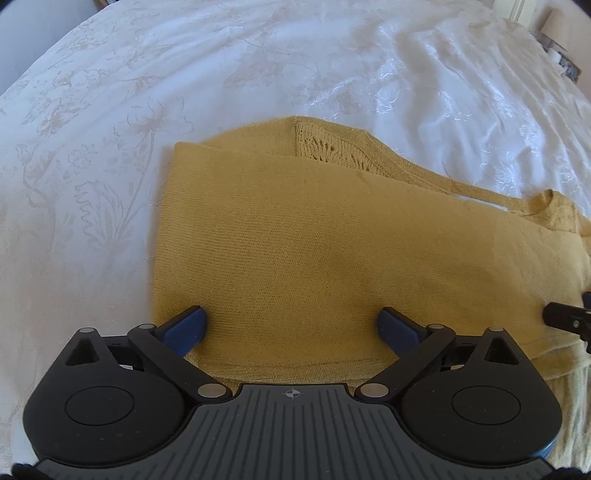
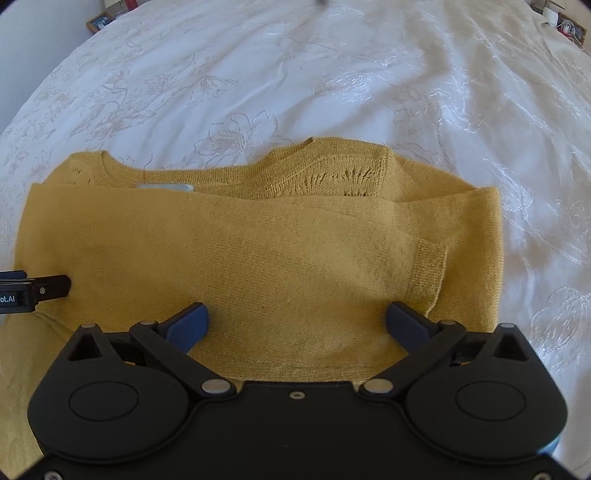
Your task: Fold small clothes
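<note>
- Lying folded into a band on the white floral bedspread (image 1: 110, 110), the mustard knit sweater (image 1: 295, 240) looks midway through its folding.
- Left tool (image 1: 291, 325) and right tool (image 2: 297, 321) both hang spread wide over the sweater's near edge, pinching nothing.
- Next, I'd judge, each must close on that near hem and carry it toward the neckline (image 2: 122, 166).
- Beyond the sweater, framed photos (image 2: 99, 20) stand past the bed's far edge.
</note>
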A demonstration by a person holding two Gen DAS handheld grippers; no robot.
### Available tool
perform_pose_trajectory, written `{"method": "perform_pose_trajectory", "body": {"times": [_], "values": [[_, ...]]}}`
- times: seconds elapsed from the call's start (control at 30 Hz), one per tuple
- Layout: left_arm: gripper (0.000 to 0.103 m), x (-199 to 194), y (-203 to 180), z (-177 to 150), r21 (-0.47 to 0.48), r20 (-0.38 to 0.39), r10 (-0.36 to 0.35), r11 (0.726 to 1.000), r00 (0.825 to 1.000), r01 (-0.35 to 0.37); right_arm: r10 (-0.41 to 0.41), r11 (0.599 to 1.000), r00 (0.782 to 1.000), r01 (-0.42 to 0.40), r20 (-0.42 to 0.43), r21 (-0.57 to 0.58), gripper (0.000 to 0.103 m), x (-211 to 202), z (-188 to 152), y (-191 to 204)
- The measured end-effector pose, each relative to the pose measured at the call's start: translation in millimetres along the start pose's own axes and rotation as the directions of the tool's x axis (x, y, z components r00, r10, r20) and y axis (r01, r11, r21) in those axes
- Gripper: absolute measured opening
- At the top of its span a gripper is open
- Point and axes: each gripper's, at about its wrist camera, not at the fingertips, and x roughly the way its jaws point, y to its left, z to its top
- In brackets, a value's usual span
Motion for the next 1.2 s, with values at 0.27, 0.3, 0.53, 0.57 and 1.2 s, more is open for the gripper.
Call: {"method": "perform_pose_trajectory", "body": {"times": [0.27,0.3,0.53,0.57,1.2], "values": [[0.088,-50,-10,-19,0.036,0.06,0.029,0.999,0.998,-0.031,0.013,0.999,0.993,-0.016,0.113,0.029,0.094,-60,-13,-9],[0.088,-59,-11,-24,0.034,0.072,0.028,0.999,0.997,-0.03,0.011,0.999,0.99,-0.016,0.14,0.03,0.094,-72,-17,-11],[0.088,-130,-11,-59,0.033,0.194,0.017,0.999,0.981,-0.024,0.019,0.998,0.926,-0.038,0.378,0.043,0.102,-163,-57,-12],[0.088,-138,-12,-64,0.035,0.212,0.018,0.999,0.977,-0.026,0.022,0.998,0.913,-0.043,0.406,0.042,0.102,-173,-63,-12],[0.088,-210,-18,-160,-0.012,0.264,0.068,0.998,0.962,-0.068,0.101,0.995,0.918,-0.098,0.384,-0.03,0.102,-226,-144,-10]]}}
